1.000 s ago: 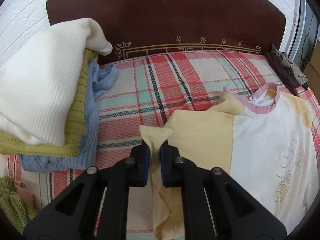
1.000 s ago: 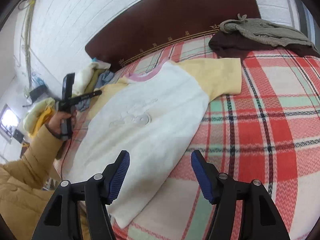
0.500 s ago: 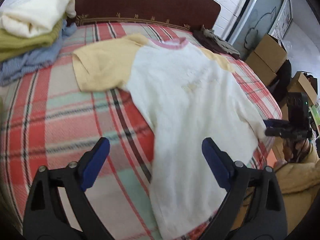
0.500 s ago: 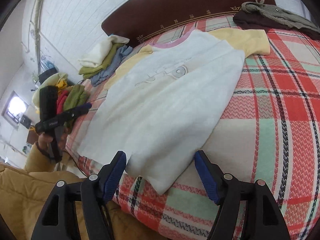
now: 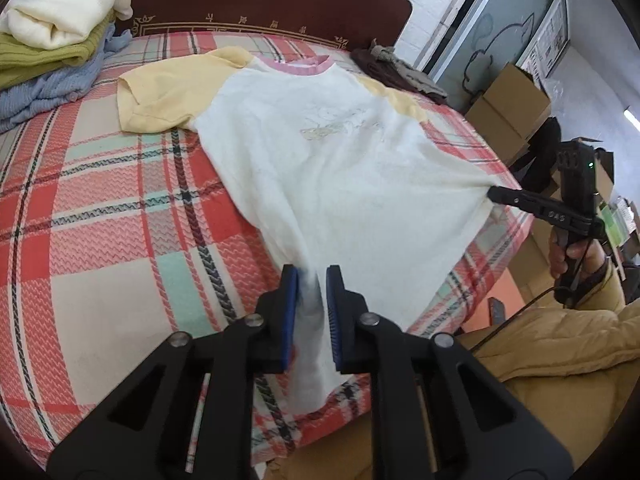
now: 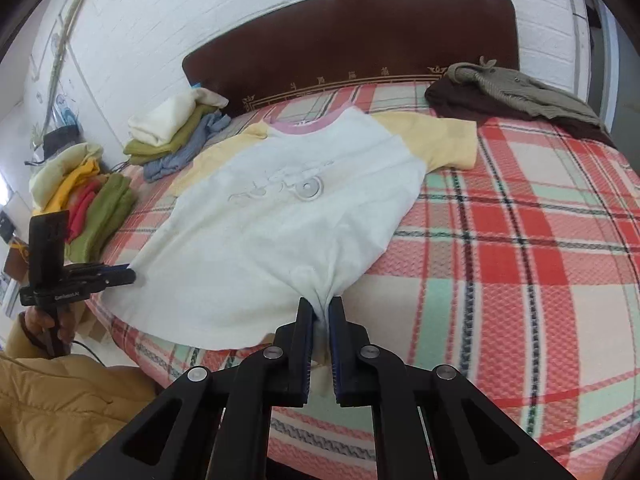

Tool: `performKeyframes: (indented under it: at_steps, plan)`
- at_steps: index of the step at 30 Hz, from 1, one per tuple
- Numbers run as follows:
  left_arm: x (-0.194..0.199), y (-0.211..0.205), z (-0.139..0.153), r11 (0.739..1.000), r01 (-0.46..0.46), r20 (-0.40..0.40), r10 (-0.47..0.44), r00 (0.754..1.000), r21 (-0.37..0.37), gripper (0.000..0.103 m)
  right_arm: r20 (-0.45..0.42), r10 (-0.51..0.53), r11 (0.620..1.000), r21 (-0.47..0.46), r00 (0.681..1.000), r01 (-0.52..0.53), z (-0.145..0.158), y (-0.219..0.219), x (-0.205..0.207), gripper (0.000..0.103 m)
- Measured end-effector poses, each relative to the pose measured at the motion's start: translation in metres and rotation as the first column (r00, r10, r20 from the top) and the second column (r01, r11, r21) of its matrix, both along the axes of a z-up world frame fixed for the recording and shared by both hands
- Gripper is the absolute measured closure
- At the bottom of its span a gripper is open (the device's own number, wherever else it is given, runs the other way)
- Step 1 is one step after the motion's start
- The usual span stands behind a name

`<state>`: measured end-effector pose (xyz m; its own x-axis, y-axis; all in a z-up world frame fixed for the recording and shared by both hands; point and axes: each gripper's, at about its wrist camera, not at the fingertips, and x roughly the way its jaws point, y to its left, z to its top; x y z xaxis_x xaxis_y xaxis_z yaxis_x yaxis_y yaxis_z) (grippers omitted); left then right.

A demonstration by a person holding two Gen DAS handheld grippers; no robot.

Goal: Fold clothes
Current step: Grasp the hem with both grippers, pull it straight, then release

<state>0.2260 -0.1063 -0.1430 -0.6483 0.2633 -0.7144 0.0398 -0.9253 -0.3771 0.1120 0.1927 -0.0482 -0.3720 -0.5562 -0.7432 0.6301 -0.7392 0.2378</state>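
- The shirt [image 5: 340, 168] lay flat on the bed [image 5: 100, 200], collar toward the headboard.
- The left gripper [image 5: 312, 280] was closing on its hem corner.
- The right gripper [image 6: 320, 312] stood clamped on the opposite corner.

T-shirt [image 6: 288, 216]: white body, pale yellow sleeves, pink collar. Bed cover [image 6: 520, 240]: red, mint and cream plaid with dark lines. Headboard [image 6: 360, 48]: dark brown with gold trim. Stack at bed's head corner [image 5: 52, 48]: cream, olive, light blue.
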Motion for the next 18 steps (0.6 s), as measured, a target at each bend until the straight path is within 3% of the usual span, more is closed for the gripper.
performKeyframes:
  at_steps: [2, 5, 6, 7, 9, 10, 13, 16, 17, 18]
  plan:
    - [0.003, 0.000, 0.003, 1.000, 0.004, -0.012, -0.003, 1.000, 0.024, 0.086, 0.011, -0.015, 1.000, 0.020, 1.000, 0.015, -0.004, 0.008, -0.004, 0.096]
    - [0.002, -0.004, -0.004, 0.999, -0.034, 0.022, 0.034, 0.999, -0.006, 0.082, 0.067, -0.024, 0.999, 0.041, 0.997, 0.021, -0.019, 0.012, -0.007, 0.091]
    - [0.002, -0.009, -0.007, 0.998, -0.061, 0.040, 0.061, 0.997, -0.005, 0.063, 0.095, -0.016, 0.999, 0.040, 0.995, 0.012, -0.024, 0.012, -0.007, 0.090]
    - [0.002, -0.012, -0.010, 0.996, -0.084, 0.053, 0.084, 0.995, -0.006, 0.032, 0.102, -0.013, 0.999, 0.046, 0.995, 0.008, -0.026, 0.012, -0.005, 0.084]
    - [0.005, -0.015, -0.011, 0.995, -0.102, 0.050, 0.102, 0.994, -0.002, 0.016, 0.076, -0.042, 0.998, 0.046, 0.996, 0.039, -0.022, 0.017, -0.001, 0.068]
    - [0.007, -0.015, -0.010, 0.995, -0.100, 0.045, 0.099, 0.994, 0.002, 0.016, 0.070, -0.056, 0.998, 0.025, 0.996, 0.055, -0.018, 0.023, -0.001, 0.061]
    - [0.006, -0.005, -0.011, 0.998, -0.052, 0.049, 0.053, 0.997, -0.020, 0.016, 0.015, -0.053, 0.998, -0.033, 0.999, 0.053, 0.003, 0.031, 0.007, 0.059]
    - [0.001, 0.007, -0.018, 0.998, -0.021, 0.075, 0.025, 0.997, -0.055, 0.018, -0.047, 0.055, 0.997, -0.044, 0.997, -0.057, 0.019, 0.013, 0.024, 0.052]
    - [-0.001, 0.012, -0.019, 0.996, -0.022, 0.079, 0.028, 0.997, -0.083, 0.022, -0.062, 0.103, 0.993, -0.046, 0.993, -0.106, 0.021, 0.003, 0.031, 0.049]
    - [-0.003, 0.016, -0.021, 0.993, -0.021, 0.081, 0.030, 0.996, -0.113, 0.036, -0.076, 0.147, 0.988, -0.044, 0.986, -0.150, 0.021, -0.008, 0.037, 0.046]
